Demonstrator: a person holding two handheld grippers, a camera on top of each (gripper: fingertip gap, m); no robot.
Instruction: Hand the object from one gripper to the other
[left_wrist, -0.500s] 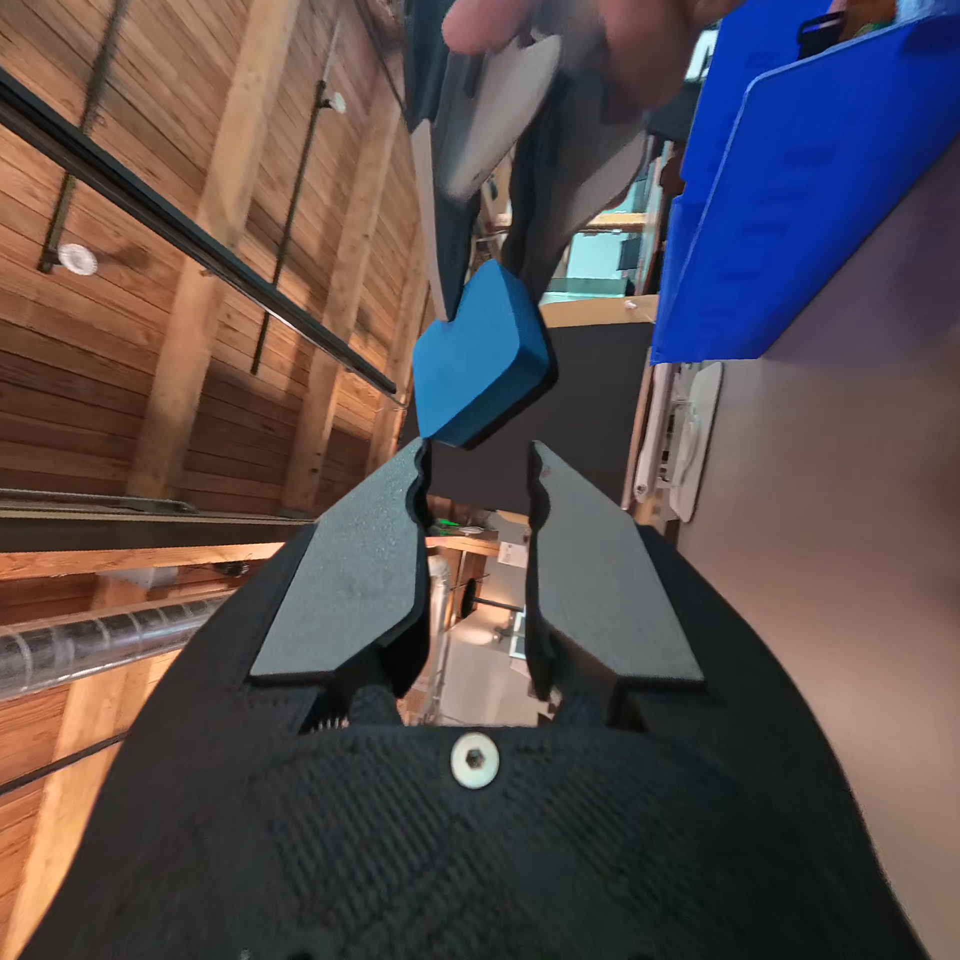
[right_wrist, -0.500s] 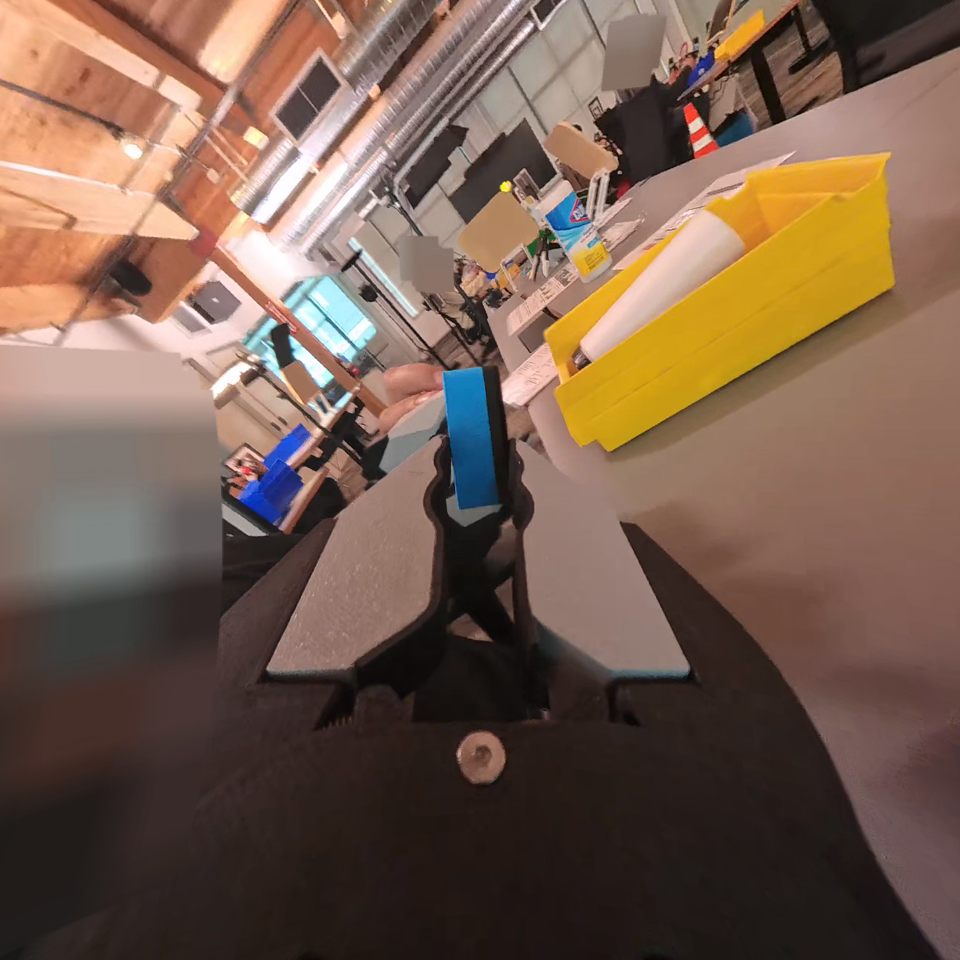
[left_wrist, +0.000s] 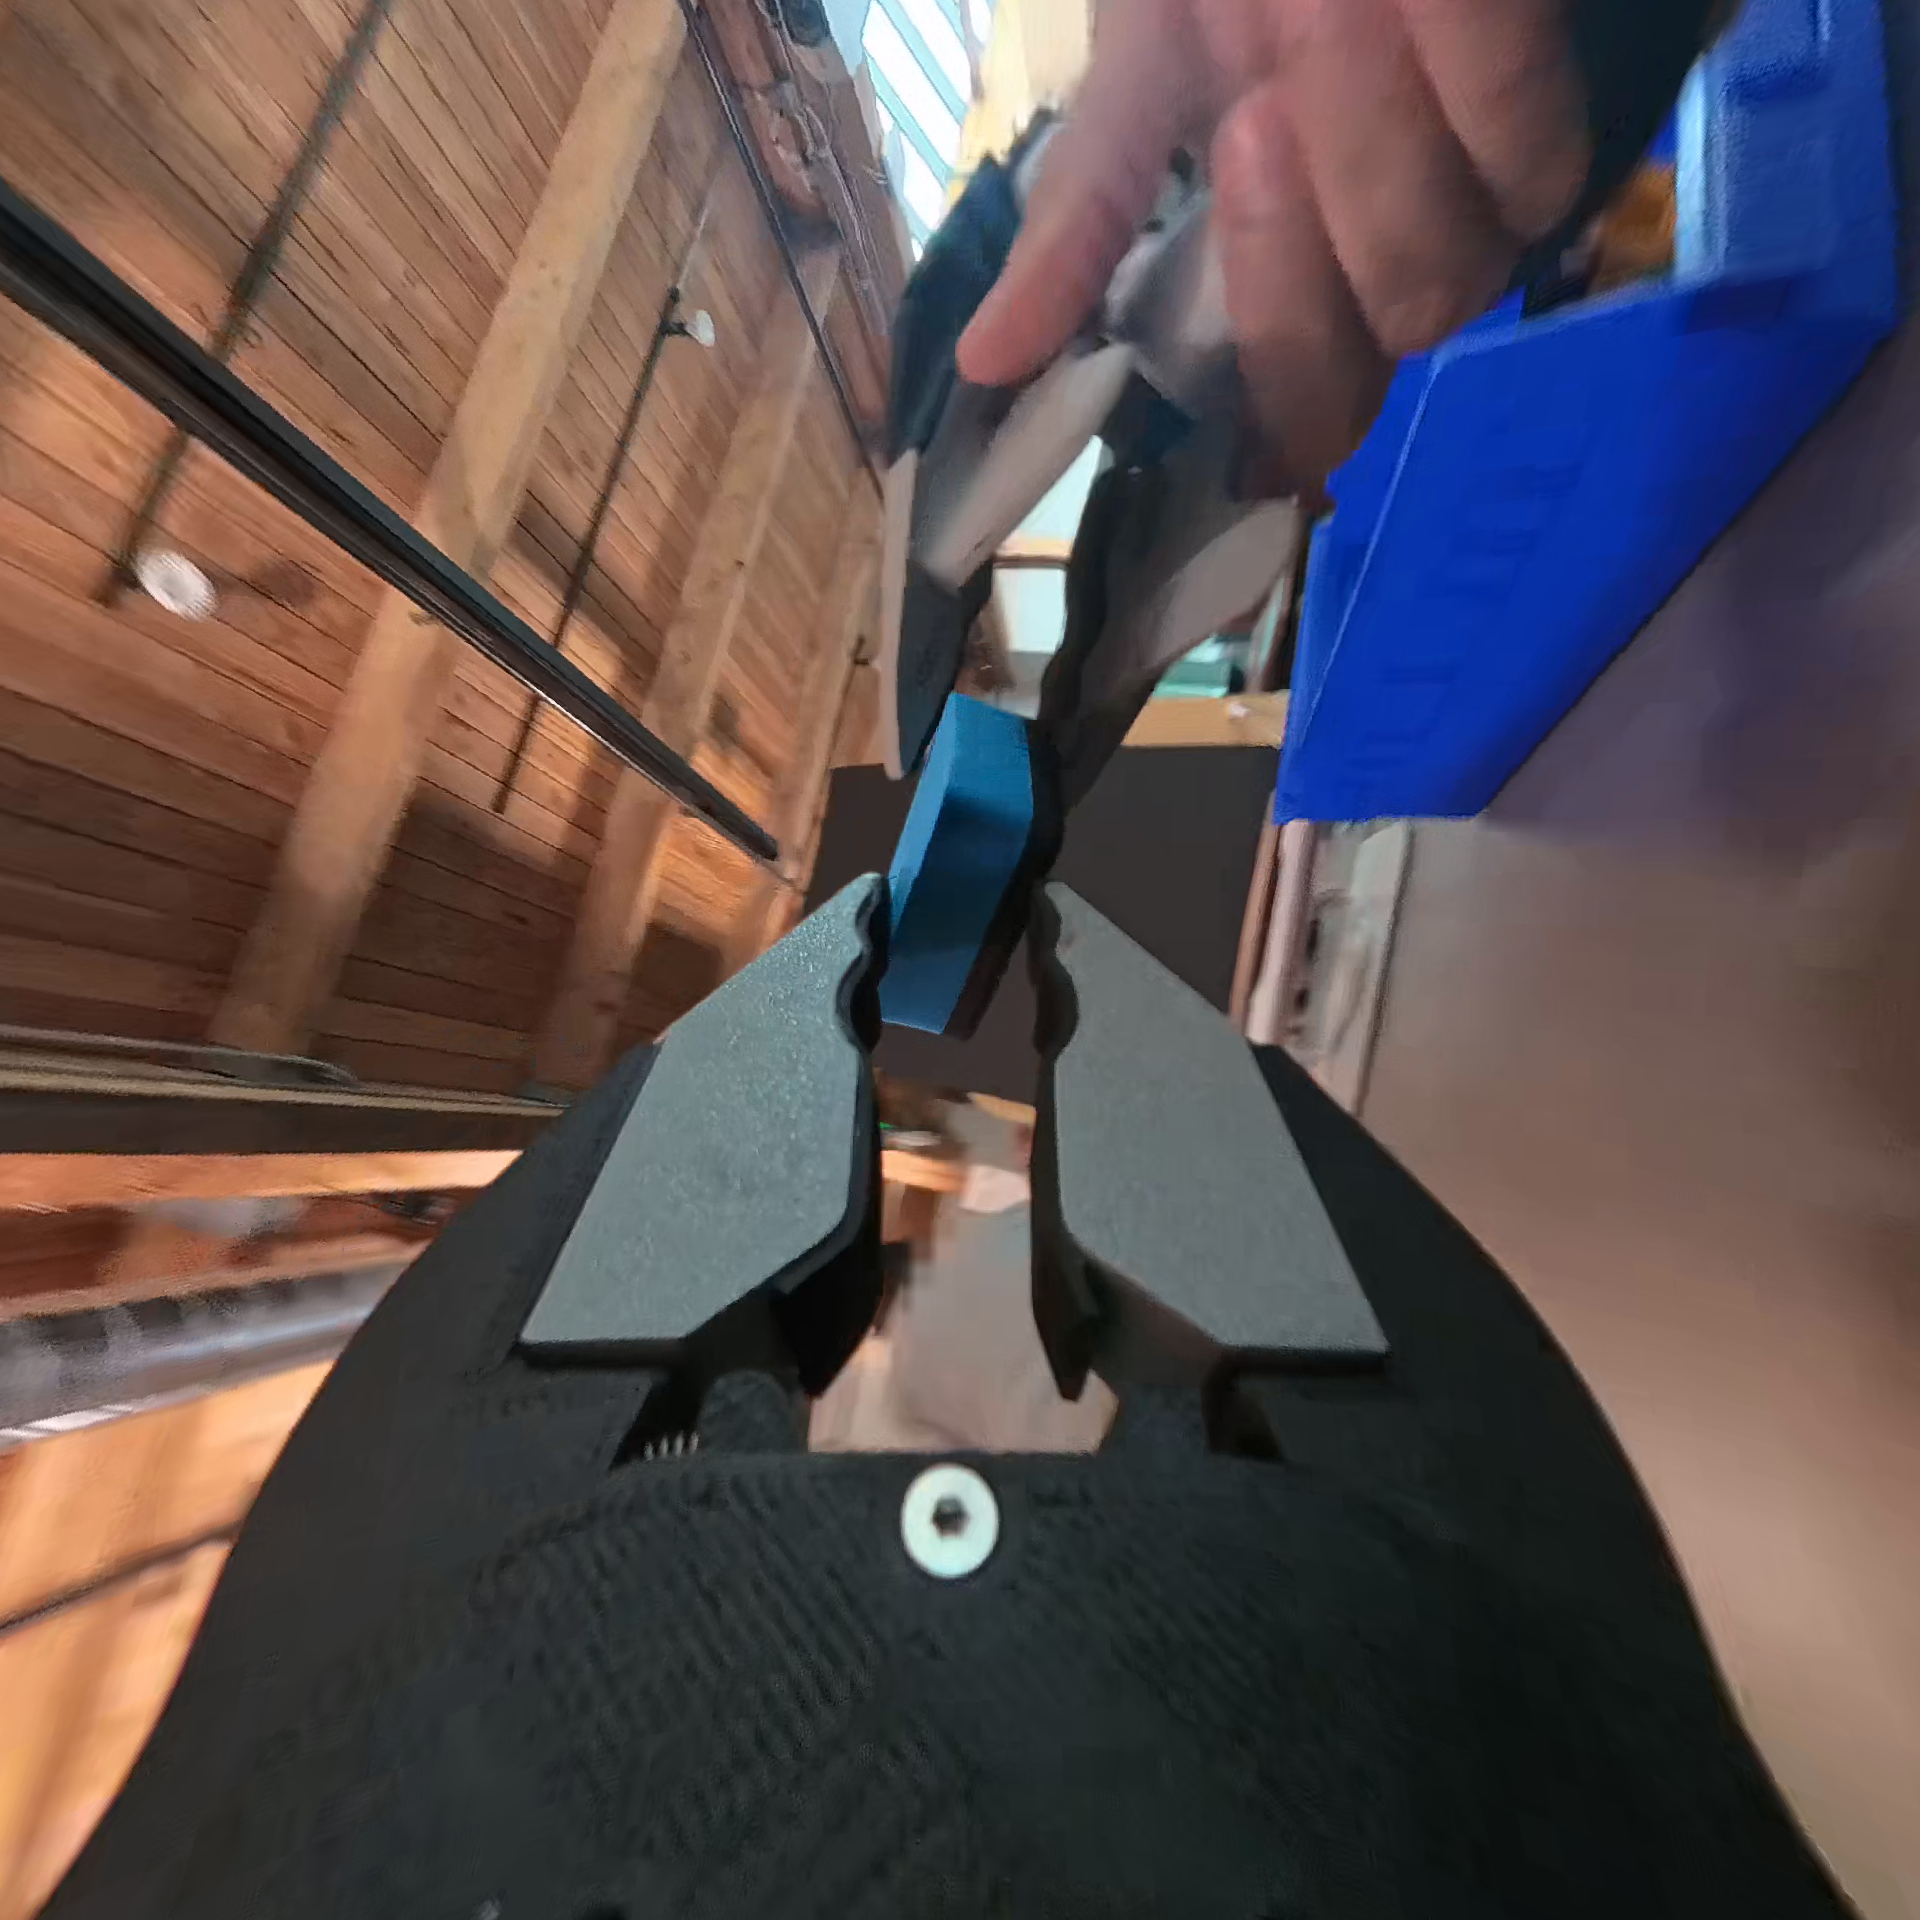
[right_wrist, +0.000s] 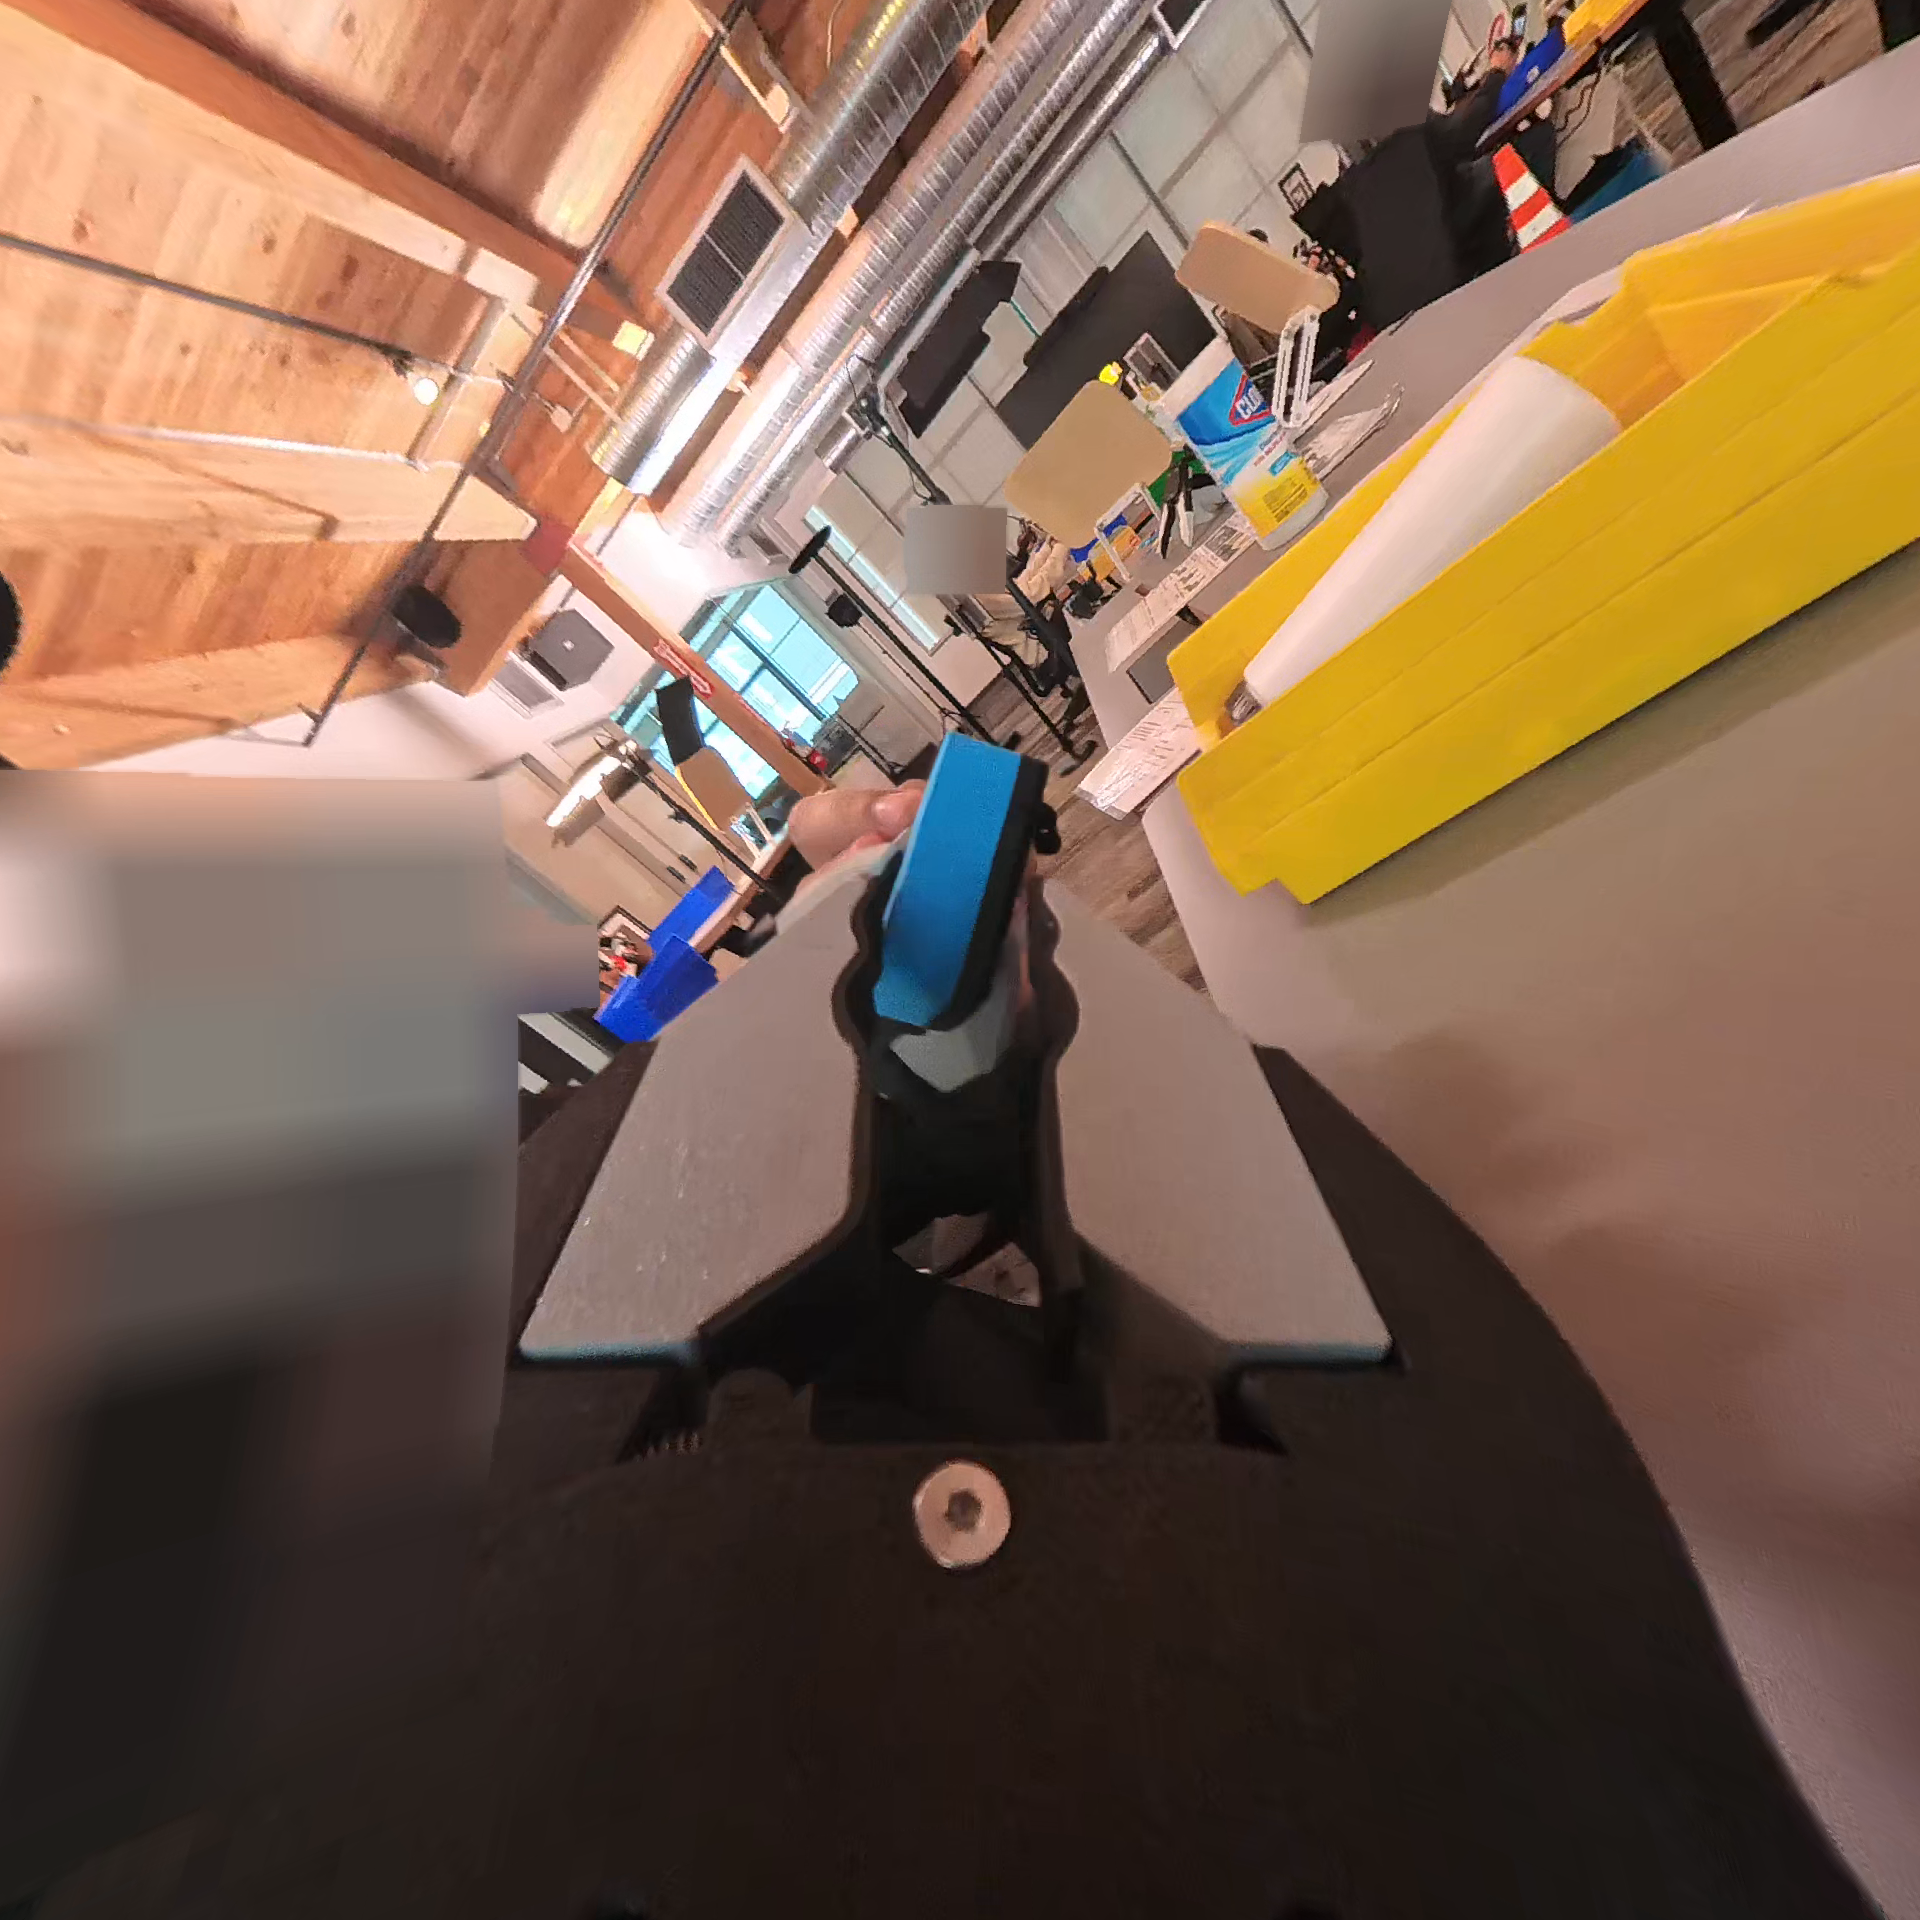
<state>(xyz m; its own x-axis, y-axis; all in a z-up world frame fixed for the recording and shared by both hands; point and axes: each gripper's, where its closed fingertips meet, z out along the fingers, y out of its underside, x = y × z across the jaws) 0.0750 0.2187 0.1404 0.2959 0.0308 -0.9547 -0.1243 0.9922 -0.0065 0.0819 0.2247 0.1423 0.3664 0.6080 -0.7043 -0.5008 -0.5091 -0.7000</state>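
Object: a blue foam block (left_wrist: 961, 883) with a black backing, held up in the air between the two grippers, its blue edge also clear in the right wrist view (right_wrist: 951, 878).
Right gripper (right_wrist: 951, 935): clamped on the block, one finger on each flat face; in the left wrist view it reaches down from the far side (left_wrist: 987, 717), with a person's hand (left_wrist: 1278, 208) on its body.
Left gripper (left_wrist: 956, 935): jaws narrowed around the near end of the block, fingertips to either side of it. The picture is smeared, so contact seems likely on the left finger, but I cannot tell if it is gripping.
Blue bin (left_wrist: 1558, 540): on the table to the right, far beyond the left gripper.
Yellow bin (right_wrist: 1558, 644): on the grey table (right_wrist: 1558, 1039) at right, holding a white roll (right_wrist: 1423, 530).
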